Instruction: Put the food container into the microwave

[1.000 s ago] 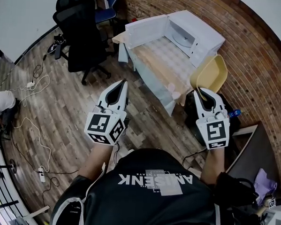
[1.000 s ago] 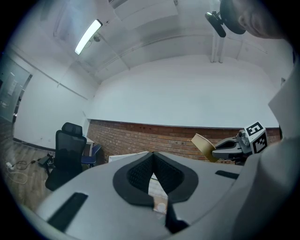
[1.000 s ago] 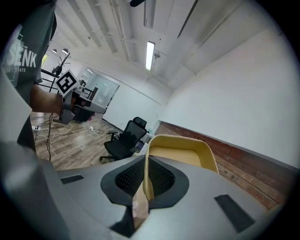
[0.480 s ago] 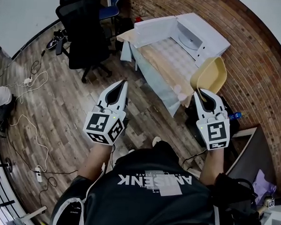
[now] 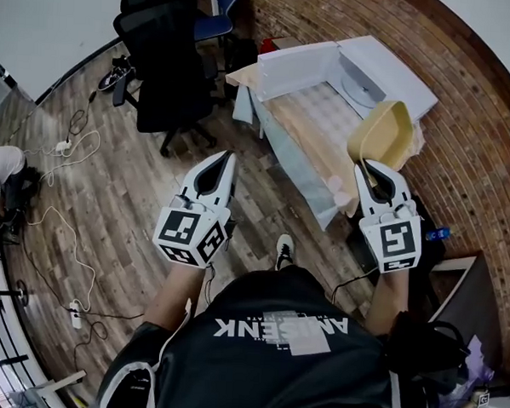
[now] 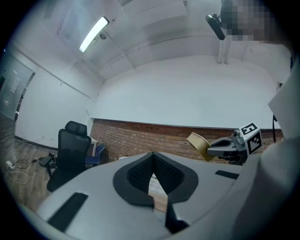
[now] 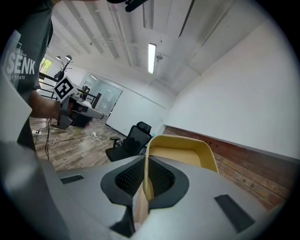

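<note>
— Both claws have come closer to the desk [image 5: 306, 125] than a second ago. The container [image 5: 382, 136] now hangs over the desk's near corner at two o'clock, no longer short of it.

— Who has it?

— Right claw [image 5: 366, 165], clenched on one side wall just under the rim, so the tub sticks out past the tips, tilted, open side turned toward the left. Left claw [image 5: 226, 155] is at eleven o'clock, jaws together, nothing between them.

— How do you think it handles?

— It's a thin yellow plastic tub and looks empty, so I'd say light. The walls look fairly stiff, but a pinch on a single wall likely lets it swing or flex, and smooth plastic may slip.

— Better hold?

— The same wall is fine, taken deep between the pads. The left claw could steady the far rim if it wobbles.

— And the target?

— Microwave [image 5: 390, 65] at one o'clock, its door [image 5: 298, 69] swung open toward twelve. The container is near it but not in it.
</note>
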